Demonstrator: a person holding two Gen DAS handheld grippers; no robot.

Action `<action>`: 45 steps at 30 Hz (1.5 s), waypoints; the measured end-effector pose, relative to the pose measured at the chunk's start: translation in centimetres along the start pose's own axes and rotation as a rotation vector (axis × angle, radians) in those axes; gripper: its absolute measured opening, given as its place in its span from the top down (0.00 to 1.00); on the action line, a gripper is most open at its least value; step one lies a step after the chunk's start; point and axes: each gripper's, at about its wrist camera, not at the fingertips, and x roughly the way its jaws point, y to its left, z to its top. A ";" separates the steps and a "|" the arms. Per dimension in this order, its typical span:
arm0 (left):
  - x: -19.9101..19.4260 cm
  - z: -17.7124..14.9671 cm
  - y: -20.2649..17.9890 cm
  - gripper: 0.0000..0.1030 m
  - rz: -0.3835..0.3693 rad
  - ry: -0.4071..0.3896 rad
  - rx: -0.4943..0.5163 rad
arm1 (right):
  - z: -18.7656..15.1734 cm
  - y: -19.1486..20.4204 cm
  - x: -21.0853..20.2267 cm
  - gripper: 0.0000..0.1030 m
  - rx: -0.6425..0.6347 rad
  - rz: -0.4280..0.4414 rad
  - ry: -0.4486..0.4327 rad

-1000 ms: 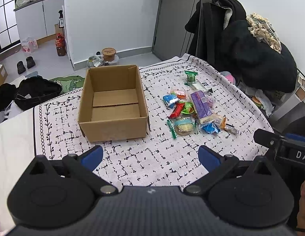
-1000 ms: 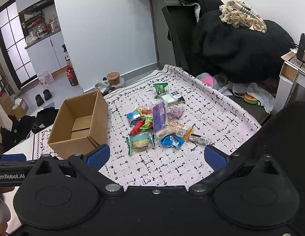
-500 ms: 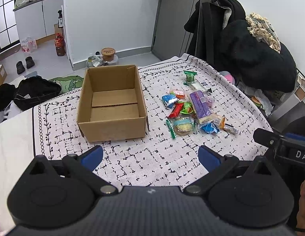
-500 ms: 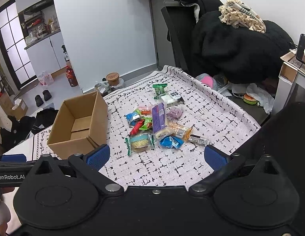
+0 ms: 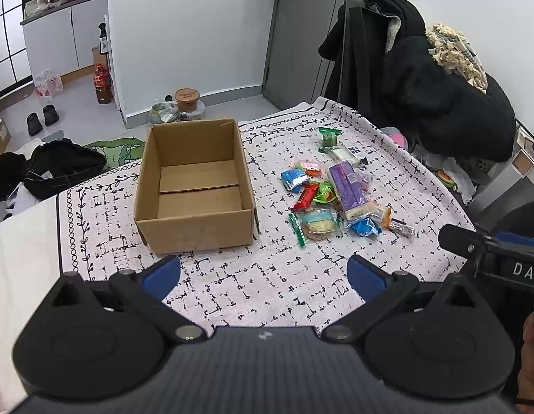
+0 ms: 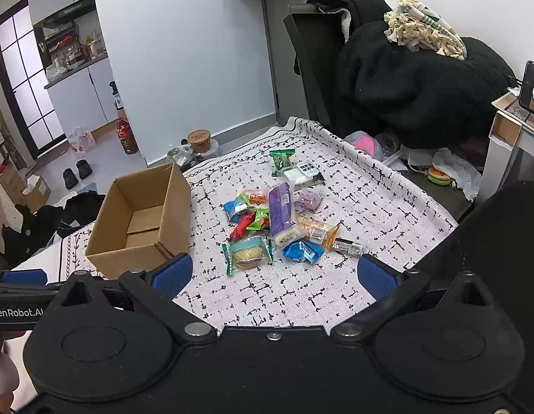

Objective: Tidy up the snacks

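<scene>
The snacks (image 5: 332, 196) sit in a loose pile on the patterned cloth (image 5: 267, 276), just right of the cardboard box (image 5: 194, 186), with a green packet (image 5: 329, 137) and a white one (image 5: 346, 153) a bit farther back. They're all small wrapped packets, so I'd guess light, crinkly and a little slippery; the cracker pack (image 6: 249, 253) at the near edge probably crushes easily, so pinch it by the sealed ends. The long purple bar (image 6: 280, 211) looks stiffer and lies partly over its neighbours, so grab it mid-length. The box is open-topped with nothing inside. Both the left gripper (image 5: 263, 272) and right gripper (image 6: 273, 274) hang back at the near side, fingers spread wide, holding nothing.
</scene>
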 end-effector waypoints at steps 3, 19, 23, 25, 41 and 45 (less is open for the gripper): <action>0.0 0.1 0.1 0.01 0.004 -0.001 -0.006 | 0.0 0.0 0.0 0.00 0.003 -0.003 0.005; -0.3 0.2 -0.1 0.01 0.001 -0.014 -0.009 | 0.5 -0.2 0.4 0.00 0.016 -0.002 0.000; -0.4 0.4 0.0 0.01 -0.002 -0.019 -0.010 | 0.8 -0.4 0.7 0.00 0.026 -0.003 0.001; -0.3 0.6 -0.1 0.01 -0.001 -0.018 -0.011 | 0.9 -0.5 1.0 0.00 0.029 -0.002 0.003; 1.9 3.2 -1.8 0.01 0.000 -0.005 0.007 | 2.3 -2.1 3.6 0.00 0.076 0.004 0.035; 3.3 3.5 -2.3 0.01 -0.005 0.005 -0.003 | 2.6 -3.3 4.6 0.00 0.117 0.001 0.049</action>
